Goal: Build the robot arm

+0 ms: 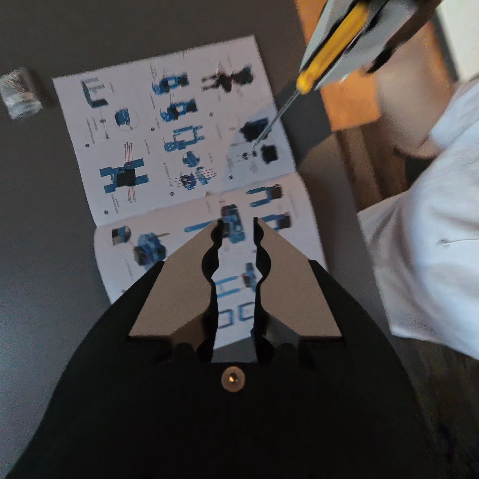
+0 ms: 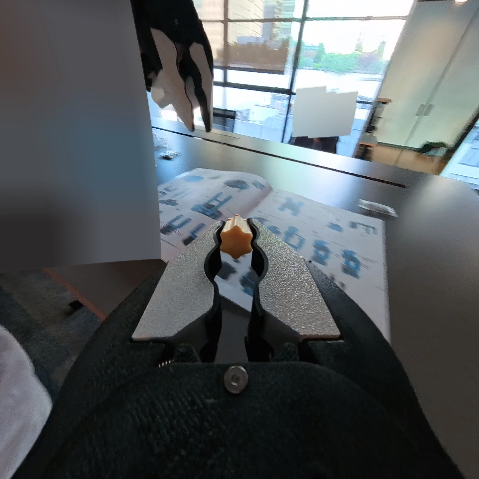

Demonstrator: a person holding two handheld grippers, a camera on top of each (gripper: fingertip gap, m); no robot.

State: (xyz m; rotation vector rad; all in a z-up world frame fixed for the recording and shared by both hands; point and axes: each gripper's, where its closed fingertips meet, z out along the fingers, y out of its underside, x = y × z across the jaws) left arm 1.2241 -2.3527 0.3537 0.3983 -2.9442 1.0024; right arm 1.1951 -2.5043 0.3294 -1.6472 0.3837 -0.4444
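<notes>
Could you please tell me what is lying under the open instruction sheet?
The instruction sheet lies flat on the dark table. Only tabletop shows around its edges; anything beneath the paper is covered.

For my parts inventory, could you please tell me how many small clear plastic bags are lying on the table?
2 for certain: one clear plastic bag right of the instruction sheet, another beyond its left end. More may be hidden.
</notes>
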